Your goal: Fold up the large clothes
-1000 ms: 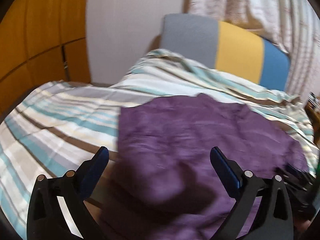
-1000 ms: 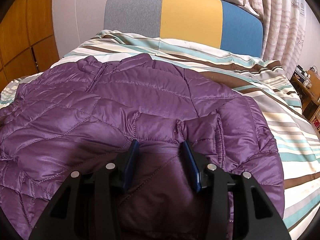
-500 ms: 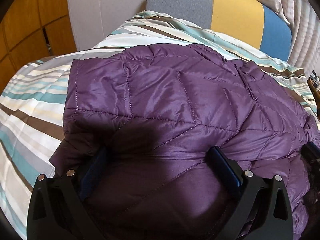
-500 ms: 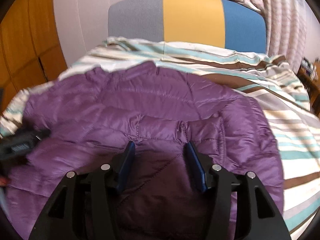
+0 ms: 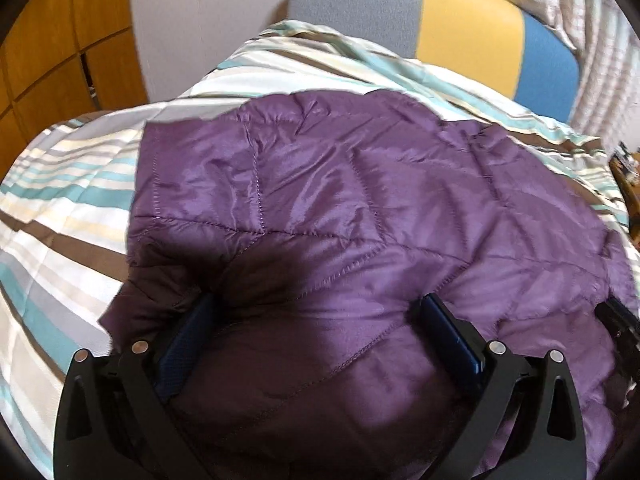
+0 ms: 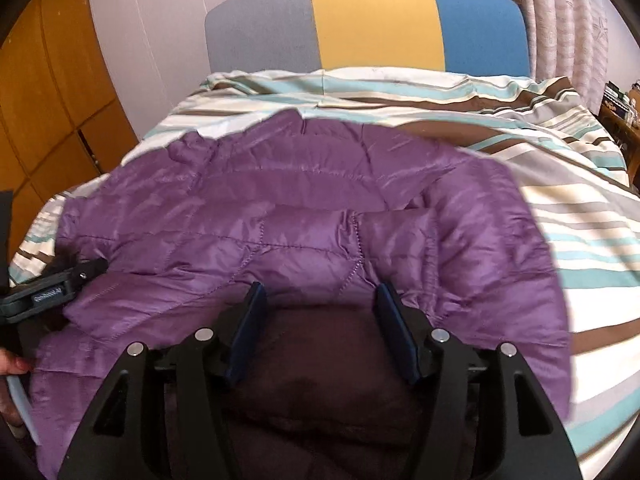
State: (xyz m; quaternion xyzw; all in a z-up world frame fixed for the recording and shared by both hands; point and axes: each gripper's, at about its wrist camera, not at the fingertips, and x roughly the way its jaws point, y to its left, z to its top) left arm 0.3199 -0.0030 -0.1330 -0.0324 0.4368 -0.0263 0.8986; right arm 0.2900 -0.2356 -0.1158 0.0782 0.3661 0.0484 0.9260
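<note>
A purple quilted jacket [image 5: 360, 200] lies spread across the striped bed cover [image 5: 72, 200]. My left gripper [image 5: 316, 312] is low over the jacket's near left part, its jaws wide apart and open, with puffy fabric bulging up between them. In the right wrist view the jacket [image 6: 280, 208] shows a folded-over flap in the middle. My right gripper [image 6: 318, 300] is at the near edge, its jaws opening, and dark jacket fabric sits loosely between them. The left gripper [image 6: 52, 288] shows at the left edge of that view.
The bed's headboard [image 6: 376, 24] is grey, yellow and blue. Wooden cabinets [image 6: 48, 100] stand to the left and a curtain [image 6: 568, 20] hangs at the back right. A cluttered shelf [image 6: 620, 112] is beside the bed's right side. Striped cover [image 6: 580, 200] lies bare right of the jacket.
My left gripper came down onto the jacket, which now fills its view, and it entered the right wrist view. The right jaws have spread wider around the fabric.
</note>
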